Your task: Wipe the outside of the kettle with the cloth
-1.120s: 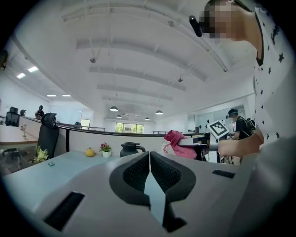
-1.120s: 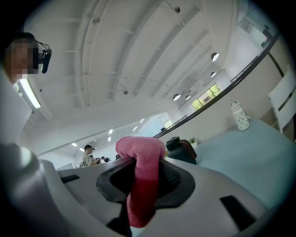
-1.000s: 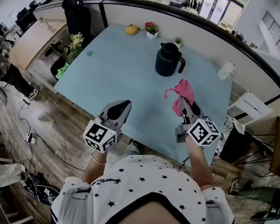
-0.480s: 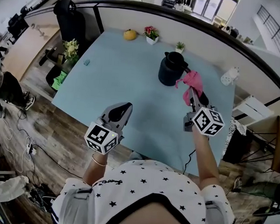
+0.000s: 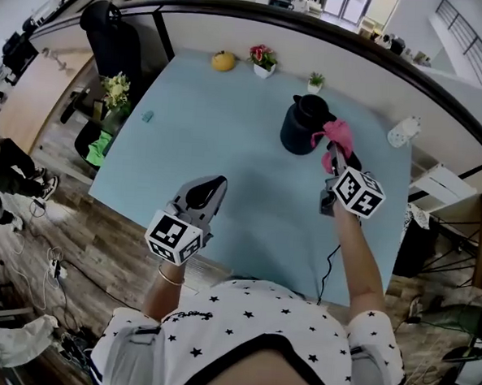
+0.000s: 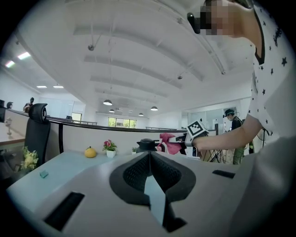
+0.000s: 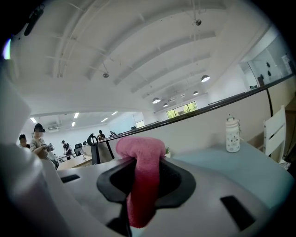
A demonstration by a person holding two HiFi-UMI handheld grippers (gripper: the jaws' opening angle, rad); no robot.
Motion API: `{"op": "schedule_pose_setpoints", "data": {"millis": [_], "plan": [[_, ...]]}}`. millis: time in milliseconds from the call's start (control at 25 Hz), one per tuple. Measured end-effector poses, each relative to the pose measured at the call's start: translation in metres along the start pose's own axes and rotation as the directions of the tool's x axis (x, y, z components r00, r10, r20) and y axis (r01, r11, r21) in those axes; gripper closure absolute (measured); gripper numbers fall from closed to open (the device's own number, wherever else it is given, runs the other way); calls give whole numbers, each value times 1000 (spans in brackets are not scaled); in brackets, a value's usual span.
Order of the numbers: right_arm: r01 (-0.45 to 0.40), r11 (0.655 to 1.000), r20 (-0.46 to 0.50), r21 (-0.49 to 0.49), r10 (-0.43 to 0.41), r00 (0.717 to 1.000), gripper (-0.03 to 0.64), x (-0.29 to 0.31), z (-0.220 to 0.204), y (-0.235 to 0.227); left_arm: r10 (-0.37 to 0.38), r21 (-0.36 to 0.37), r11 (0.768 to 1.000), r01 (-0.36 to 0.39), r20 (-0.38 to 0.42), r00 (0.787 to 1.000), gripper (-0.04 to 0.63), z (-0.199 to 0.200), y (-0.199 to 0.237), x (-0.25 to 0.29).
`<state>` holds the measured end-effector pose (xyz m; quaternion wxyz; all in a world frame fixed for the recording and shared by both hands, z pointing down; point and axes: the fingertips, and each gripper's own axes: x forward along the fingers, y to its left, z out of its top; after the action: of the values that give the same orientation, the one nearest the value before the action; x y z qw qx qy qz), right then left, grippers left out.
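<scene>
- Head view: right gripper [image 5: 334,155] pinches the pink cloth [image 5: 340,133] at the black kettle's [image 5: 300,130] side.
- Left gripper [image 5: 215,182]: jaws together, holding nothing.
- Its cube bears a square black-and-white marker [image 5: 173,234].

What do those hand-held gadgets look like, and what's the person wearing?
The left gripper and right gripper are grey, with tapered jaws lined in black textured pads; each carries a white cube printed with black square markers. The person wears a white short-sleeved shirt dotted with black stars, and a thin bracelet on the left wrist.
</scene>
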<state>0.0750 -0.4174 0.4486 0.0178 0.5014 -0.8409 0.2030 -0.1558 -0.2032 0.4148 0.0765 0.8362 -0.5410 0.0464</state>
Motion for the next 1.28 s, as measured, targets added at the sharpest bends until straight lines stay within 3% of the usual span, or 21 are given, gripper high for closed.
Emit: {"op": "schedule_pose_setpoints", "data": {"millis": [520, 720, 1280], "plan": [[-6, 999, -82, -52, 2, 997, 520, 52, -16, -16, 88, -50, 995, -88, -11, 996, 565, 0, 6, -4], [-29, 992, -90, -126, 18, 996, 518, 52, -25, -12, 113, -60, 992, -113, -1, 994, 566, 6, 2, -1], [-43, 995, -222, -92, 22, 975, 518, 68, -86, -29, 144, -50, 988, -146, -45, 989, 566, -1, -6, 6]]}}
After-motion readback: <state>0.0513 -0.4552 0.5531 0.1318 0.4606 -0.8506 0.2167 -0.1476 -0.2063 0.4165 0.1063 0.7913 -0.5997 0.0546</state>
